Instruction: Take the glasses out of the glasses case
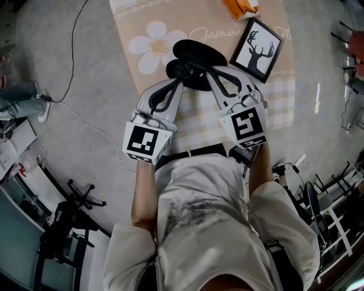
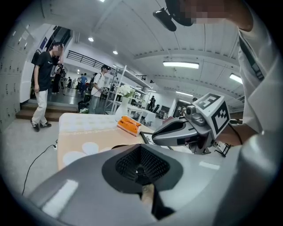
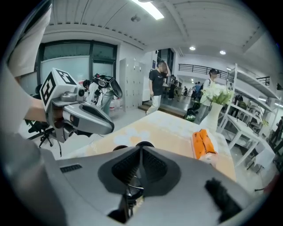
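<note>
Cloth-covered table [image 1: 199,120], black glasses case [image 1: 199,54], framed deer picture [image 1: 256,49], orange packet [image 1: 239,7]

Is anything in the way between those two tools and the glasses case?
Nothing visible. The left tool and right tool are both closed right at the case, the right on something thin, likely the glasses. The frame lies apart, to the right.

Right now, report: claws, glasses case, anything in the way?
Left claw, right claw shut on case. No glasses seen out. Picture frame alongside, not blocking.

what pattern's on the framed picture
Framed picture: black deer silhouette on white; best in head view.
</note>
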Demonstrator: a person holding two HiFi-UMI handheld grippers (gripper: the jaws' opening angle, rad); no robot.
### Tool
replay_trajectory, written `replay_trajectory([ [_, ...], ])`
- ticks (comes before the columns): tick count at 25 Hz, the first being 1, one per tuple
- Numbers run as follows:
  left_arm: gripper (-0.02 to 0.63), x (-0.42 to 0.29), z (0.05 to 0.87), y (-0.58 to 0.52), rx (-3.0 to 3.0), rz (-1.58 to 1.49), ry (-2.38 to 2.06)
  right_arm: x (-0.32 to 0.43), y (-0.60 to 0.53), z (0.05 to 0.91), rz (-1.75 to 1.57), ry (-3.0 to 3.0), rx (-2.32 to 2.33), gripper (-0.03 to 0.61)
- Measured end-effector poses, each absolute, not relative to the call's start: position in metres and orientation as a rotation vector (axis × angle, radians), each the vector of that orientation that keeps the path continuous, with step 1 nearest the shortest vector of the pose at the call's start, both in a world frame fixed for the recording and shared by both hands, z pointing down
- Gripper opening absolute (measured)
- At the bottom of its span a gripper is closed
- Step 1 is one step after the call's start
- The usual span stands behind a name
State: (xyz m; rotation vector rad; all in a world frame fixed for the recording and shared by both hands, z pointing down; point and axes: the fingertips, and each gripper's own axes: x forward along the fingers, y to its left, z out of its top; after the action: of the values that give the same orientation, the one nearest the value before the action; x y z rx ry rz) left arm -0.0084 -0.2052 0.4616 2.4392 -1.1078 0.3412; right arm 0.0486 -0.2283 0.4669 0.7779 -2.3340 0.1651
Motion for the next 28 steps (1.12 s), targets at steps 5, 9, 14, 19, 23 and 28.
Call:
replay_trajectory([
  [5,0.008,-0.006,0.475,-0.207,2.433,0.361,-1.096,0.046,-0.227,0.483,0.187,-2.313,0.735,0.018],
  [9,0.008,-0.003,0.481,-0.209,2.443,0.379,-1.083,0.044,-0.225,0.493,0.193,-2.305,0.700,0.028],
  [14,0.008,-0.001,0.490,-0.210,2.427,0.389,-1.079,0.043,-0.222,0.507,0.199,-2.276,0.655,0.038],
  [19,0.008,0.001,0.496,-0.210,2.422,0.399,-1.077,0.036,-0.219,0.519,0.192,-2.273,0.599,0.049],
  [23,0.008,0.002,0.498,-0.209,2.420,0.403,-1.077,0.033,-0.214,0.528,0.166,-2.249,0.539,0.067],
  [28,0.008,0.002,0.502,-0.208,2.413,0.403,-1.078,0.028,-0.209,0.539,0.154,-2.233,0.488,0.083],
])
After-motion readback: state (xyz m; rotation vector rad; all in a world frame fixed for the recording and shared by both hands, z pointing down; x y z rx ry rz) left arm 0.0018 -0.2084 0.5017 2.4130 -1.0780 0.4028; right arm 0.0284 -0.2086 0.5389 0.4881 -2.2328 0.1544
